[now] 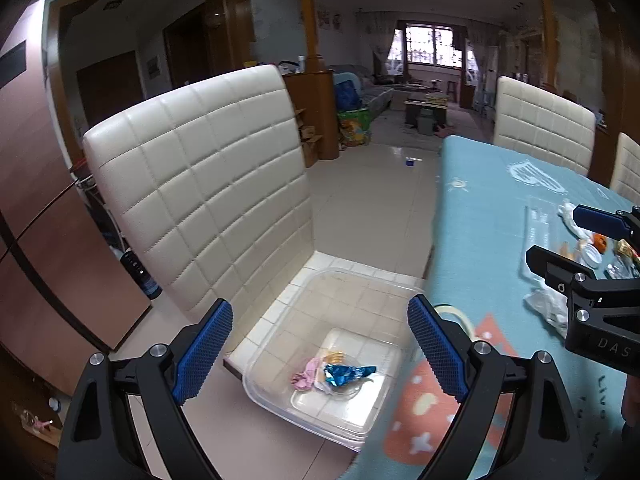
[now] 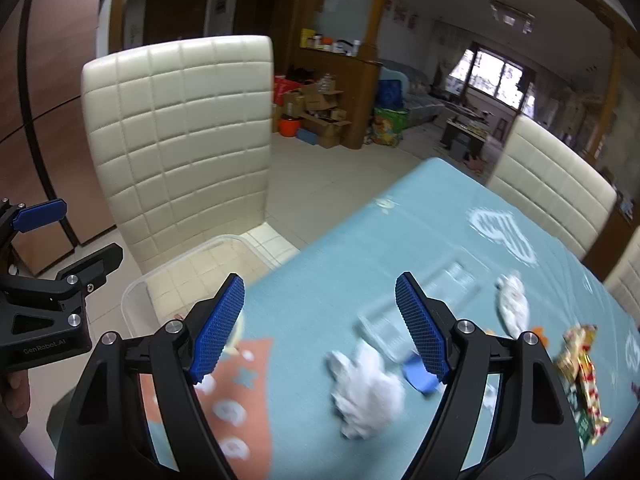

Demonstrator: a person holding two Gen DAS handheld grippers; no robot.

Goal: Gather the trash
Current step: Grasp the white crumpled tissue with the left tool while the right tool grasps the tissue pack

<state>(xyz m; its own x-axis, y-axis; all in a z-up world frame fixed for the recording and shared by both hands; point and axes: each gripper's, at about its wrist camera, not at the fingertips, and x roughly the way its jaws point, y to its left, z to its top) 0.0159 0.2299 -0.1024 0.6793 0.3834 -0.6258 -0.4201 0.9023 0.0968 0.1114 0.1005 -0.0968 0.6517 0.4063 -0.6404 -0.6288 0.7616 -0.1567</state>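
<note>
Crumpled white tissue (image 2: pixel 366 390) lies near the tablecloth's left edge, below the empty, spread right gripper (image 2: pixel 320 330) (left gripper (image 1: pixel 320 354) likewise released)

both tools share one build. the left tool (image 1: pixel 320 354) has matte black angular arms, and its fingers (image 1: pixel 206 354) carry bright blue pads with a fine knobbed grid. round silver screws sit at the pivots. the right tool (image 2: pixel 320 326) shows the same black frame, blue textured pads and silver screw heads. pale lettering marks the black bodies: "genrobot.ai" on the left one, "das" on the right.
</note>
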